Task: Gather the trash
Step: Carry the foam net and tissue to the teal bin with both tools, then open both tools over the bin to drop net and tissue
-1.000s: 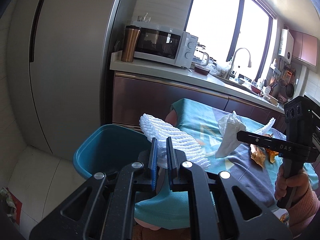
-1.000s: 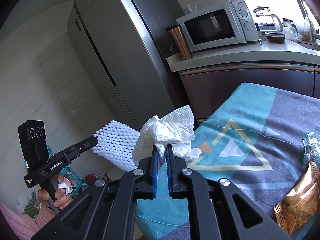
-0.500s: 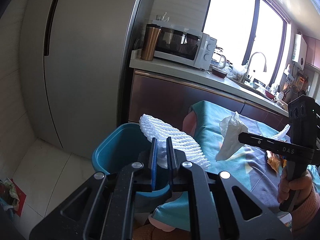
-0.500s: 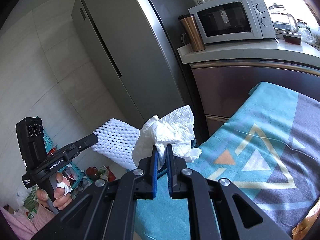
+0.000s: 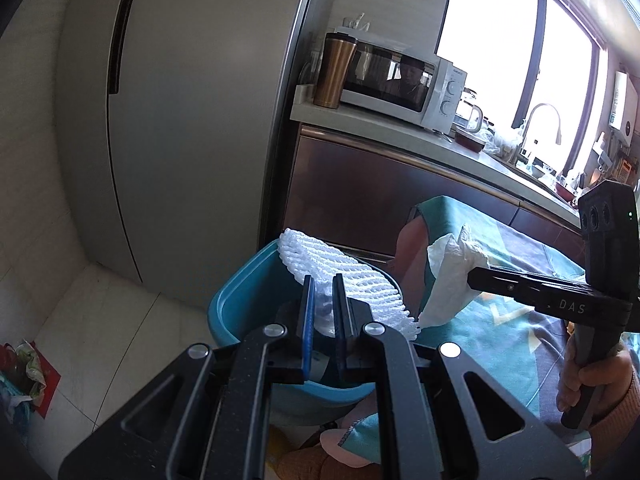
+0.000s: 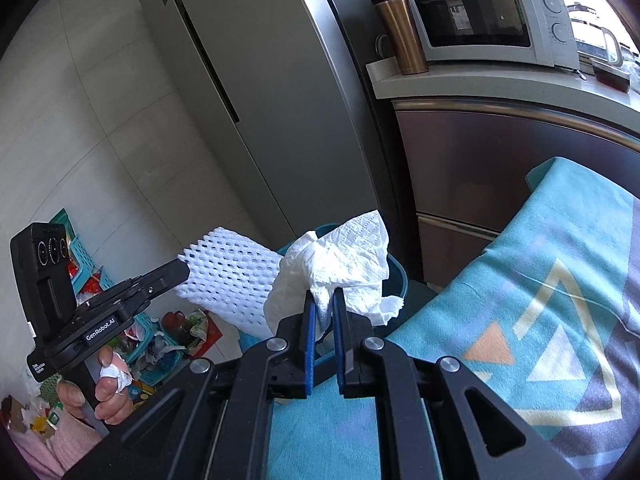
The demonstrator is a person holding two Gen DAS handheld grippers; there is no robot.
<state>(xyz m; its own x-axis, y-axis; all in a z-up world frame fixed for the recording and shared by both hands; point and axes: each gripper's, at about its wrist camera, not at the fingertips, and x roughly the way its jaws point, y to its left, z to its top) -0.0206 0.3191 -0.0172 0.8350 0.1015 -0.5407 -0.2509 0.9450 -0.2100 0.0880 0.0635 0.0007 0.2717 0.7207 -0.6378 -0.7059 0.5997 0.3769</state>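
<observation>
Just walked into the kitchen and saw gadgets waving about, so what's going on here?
A person is clearing trash with a handheld gripper in each hand. The left gripper is shut on a white foam fruit net, held over the teal bin. The right gripper is shut on a crumpled paper towel, close to the bin beside the cloth-covered table. Neither piece has been dropped in yet.

"DAS" on right gripper (image 5: pixel 472 276); "GenRobot.AI" on left gripper (image 6: pixel 180 270).

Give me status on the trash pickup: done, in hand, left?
Done: nothing visibly binned. In hand: left gripper shut on foam net, over the teal bin; right gripper shut on crumpled tissue. Left: release both into bin.
</observation>
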